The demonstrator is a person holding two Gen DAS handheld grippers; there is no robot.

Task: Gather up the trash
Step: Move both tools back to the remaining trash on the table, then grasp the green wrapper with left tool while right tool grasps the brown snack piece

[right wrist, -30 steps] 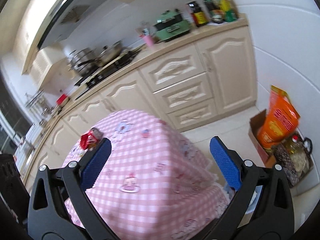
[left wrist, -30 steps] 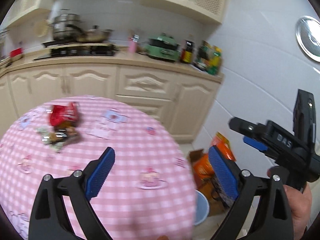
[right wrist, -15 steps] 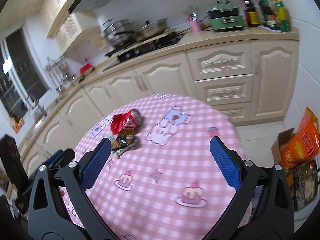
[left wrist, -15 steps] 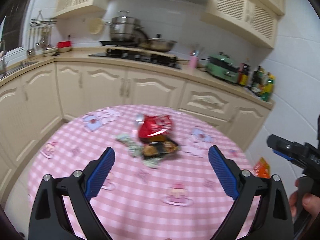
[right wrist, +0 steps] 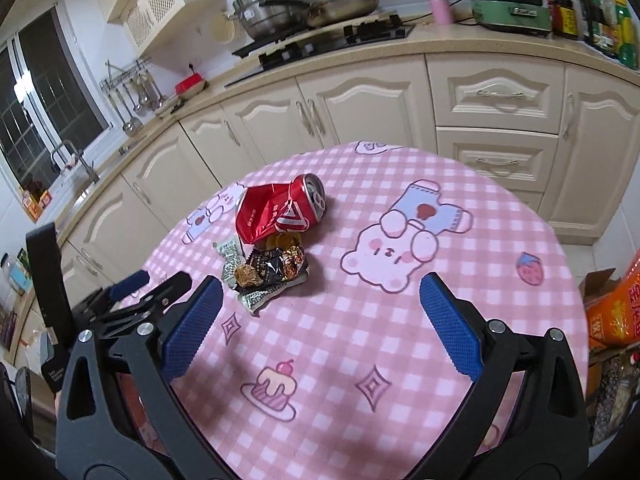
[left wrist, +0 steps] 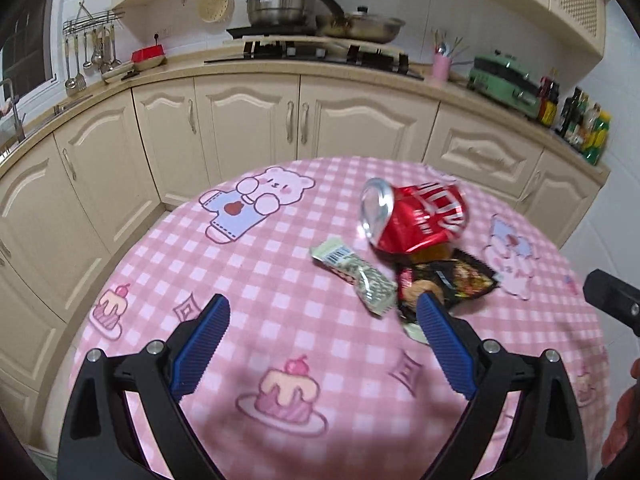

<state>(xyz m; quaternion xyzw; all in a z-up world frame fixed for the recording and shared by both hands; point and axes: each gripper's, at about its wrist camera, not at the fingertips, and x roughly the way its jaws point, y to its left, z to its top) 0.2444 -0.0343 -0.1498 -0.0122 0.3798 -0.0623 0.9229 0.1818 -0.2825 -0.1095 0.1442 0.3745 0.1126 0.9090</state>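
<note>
A pile of trash lies on the round pink checked table: a crushed red can, a pale green wrapper and dark snack wrappers. My left gripper is open and empty above the near side of the table, its right finger beside the dark wrappers. In the right wrist view the can, the dark wrappers and the table show too. My right gripper is open and empty, right of the pile. The left gripper's body shows at the left edge.
Cream kitchen cabinets and a counter with a stove and pots curve behind the table. An orange bag in a cardboard box stands on the floor right of the table.
Both views have swung left and down onto the table. The trash pile is now closer and larger in both. Both grippers stayed open.
</note>
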